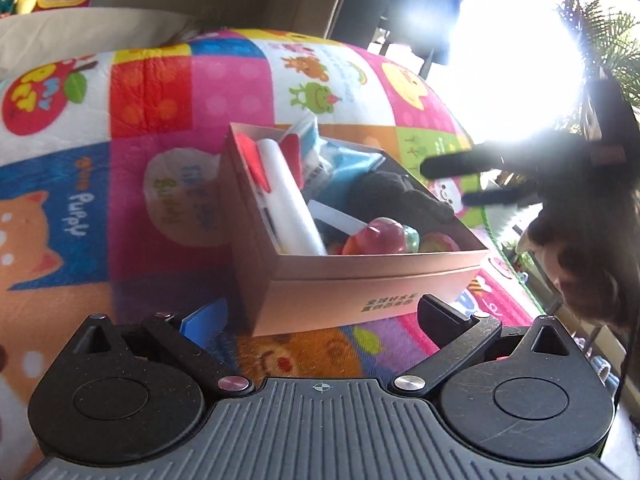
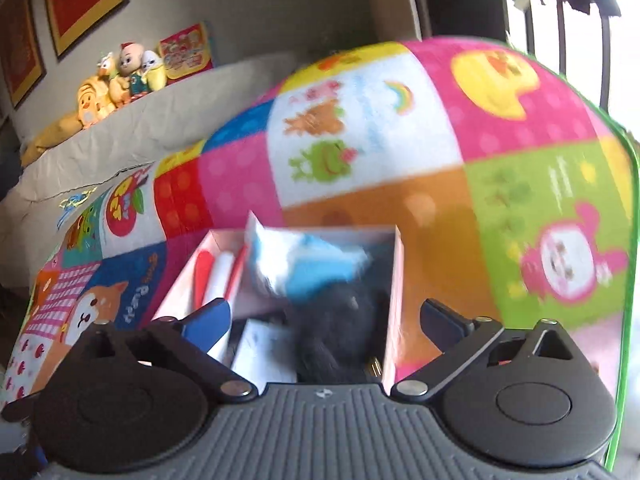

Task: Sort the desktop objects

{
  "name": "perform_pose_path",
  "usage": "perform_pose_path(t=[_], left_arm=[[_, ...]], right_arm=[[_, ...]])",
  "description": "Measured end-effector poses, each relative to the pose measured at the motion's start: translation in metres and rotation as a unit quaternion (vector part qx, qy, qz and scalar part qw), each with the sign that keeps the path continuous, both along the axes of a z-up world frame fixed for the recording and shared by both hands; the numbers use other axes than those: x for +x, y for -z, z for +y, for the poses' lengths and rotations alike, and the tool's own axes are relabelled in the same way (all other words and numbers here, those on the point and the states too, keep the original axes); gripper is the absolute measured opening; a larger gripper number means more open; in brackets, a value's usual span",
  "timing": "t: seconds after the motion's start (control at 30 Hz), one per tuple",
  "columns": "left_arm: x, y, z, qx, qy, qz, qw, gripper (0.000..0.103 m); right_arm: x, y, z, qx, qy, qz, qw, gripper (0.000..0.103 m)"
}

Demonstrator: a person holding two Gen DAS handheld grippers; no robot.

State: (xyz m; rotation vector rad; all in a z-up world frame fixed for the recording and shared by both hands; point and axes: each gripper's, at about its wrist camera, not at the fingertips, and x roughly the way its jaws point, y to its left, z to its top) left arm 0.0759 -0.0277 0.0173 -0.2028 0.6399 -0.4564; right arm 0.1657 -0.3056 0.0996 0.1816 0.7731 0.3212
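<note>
A pale cardboard box [image 1: 360, 280] sits open on a bright patchwork play mat [image 1: 160, 112], well in from the mat's edges, with bare mat on all sides. In the left wrist view the box's long axis runs from its near right corner up toward the mat's far left. It is packed: a white tube [image 1: 286, 196] lies lengthwise along the left wall beside a red piece [image 1: 250, 156], a blue-and-white packet [image 1: 340, 164] pokes up at the far end, a dark fuzzy item [image 1: 396, 196] lies by the right wall, and coloured round toys [image 1: 384, 234] crowd the near end. The left gripper [image 1: 320, 316] hangs just before the box's near wall, fingers spread wide and holding nothing. The right gripper [image 2: 324, 320] hovers over the box's near end, fingers likewise apart and empty; its view is motion-blurred. Stuffed toys [image 2: 120, 80] line a grey ledge [image 2: 180, 96] beyond the mat.
</note>
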Motion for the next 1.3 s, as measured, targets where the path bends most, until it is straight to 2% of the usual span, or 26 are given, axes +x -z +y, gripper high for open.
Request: perform_pose_path(t=[0.13, 0.27, 0.43, 0.53, 0.7, 0.77, 0.83, 0.97, 1.0, 1.07, 1.3], left_arm=[[0.006, 0.002, -0.006, -0.008, 0.008, 0.008, 0.9999, 0.103], [0.007, 0.004, 0.007, 0.006, -0.014, 0.008, 0.9999, 0.103], [0.013, 0.005, 0.044, 0.038, -0.073, 0.004, 0.9966, 0.103], [0.007, 0.000, 0.057, 0.057, -0.110, 0.011, 0.9922, 0.103], [-0.018, -0.004, 0.044, 0.104, -0.154, 0.001, 0.9826, 0.103], [-0.030, -0.002, 0.038, 0.104, -0.142, -0.016, 0.9842, 0.103], [-0.032, 0.004, 0.029, 0.114, -0.126, -0.010, 0.9854, 0.103], [-0.026, 0.017, 0.016, 0.161, -0.146, 0.013, 0.9760, 0.103], [-0.026, 0.018, 0.013, 0.173, -0.148, 0.013, 0.9737, 0.103], [-0.025, 0.019, 0.012, 0.177, -0.155, 0.013, 0.9719, 0.103], [-0.021, 0.020, 0.014, 0.173, -0.173, 0.017, 0.9695, 0.103]], right_arm=[[0.003, 0.026, -0.003, 0.068, -0.016, 0.060, 0.996, 0.103], [0.003, 0.022, 0.027, 0.040, -0.001, 0.030, 0.999, 0.103], [0.021, 0.020, 0.063, 0.088, -0.032, 0.011, 0.996, 0.103], [0.023, 0.019, 0.077, 0.098, -0.031, 0.002, 0.995, 0.103], [-0.034, 0.009, 0.084, 0.029, 0.009, -0.055, 0.998, 0.103], [-0.061, 0.014, 0.086, -0.005, 0.016, -0.052, 0.999, 0.103], [-0.083, 0.026, 0.089, -0.030, 0.020, -0.031, 0.999, 0.103], [-0.111, 0.062, 0.096, -0.076, 0.032, 0.003, 0.997, 0.103], [-0.118, 0.065, 0.101, -0.100, 0.027, -0.028, 0.994, 0.103], [-0.118, 0.067, 0.110, -0.137, 0.026, -0.020, 0.990, 0.103], [-0.107, 0.073, 0.111, -0.128, 0.055, -0.045, 0.989, 0.103]])
